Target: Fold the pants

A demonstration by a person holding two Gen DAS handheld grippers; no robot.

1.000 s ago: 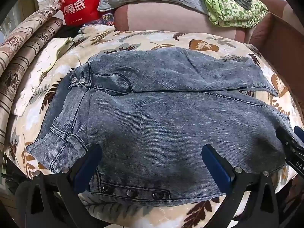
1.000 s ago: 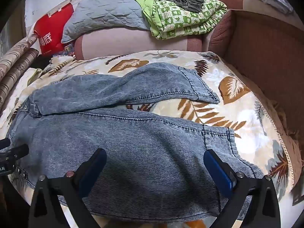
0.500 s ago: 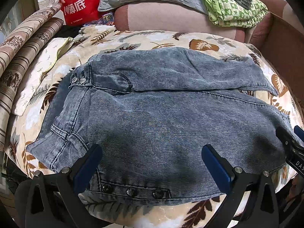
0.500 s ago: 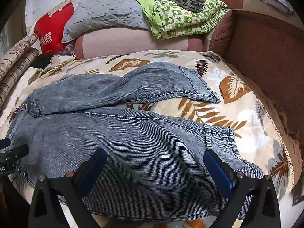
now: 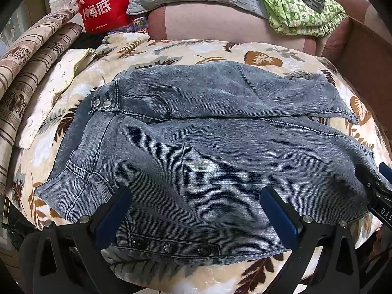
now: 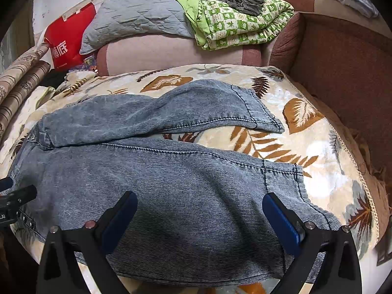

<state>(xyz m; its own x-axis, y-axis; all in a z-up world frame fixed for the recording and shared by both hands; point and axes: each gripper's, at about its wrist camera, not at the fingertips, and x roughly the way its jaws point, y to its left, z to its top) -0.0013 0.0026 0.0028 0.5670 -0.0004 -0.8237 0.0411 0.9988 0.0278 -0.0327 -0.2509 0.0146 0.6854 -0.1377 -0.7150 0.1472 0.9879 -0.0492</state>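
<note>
Grey-blue denim pants [image 5: 208, 152] lie spread on a leaf-print blanket [image 5: 196, 49], waist to the left, legs running right. The far leg [image 6: 171, 112] angles away from the near leg [image 6: 183, 183], leaving a wedge of blanket between them. My left gripper [image 5: 196, 210] is open and empty, hovering over the near waist edge with its snap buttons [image 5: 169, 246]. My right gripper [image 6: 199, 218] is open and empty over the near leg close to its hem [image 6: 294, 178]. Each gripper shows at the edge of the other's view.
A pink bolster [image 6: 171, 51] with a grey quilted pillow [image 6: 142, 17] and a green patterned quilt [image 6: 240, 19] lies behind. A red bag [image 5: 105, 2] and striped rolled fabric [image 5: 27, 66] are at the left. A brown sofa arm [image 6: 343, 73] bounds the right.
Both grippers have barely shifted over the pants. The pants lie as before and both jaws stay open.
</note>
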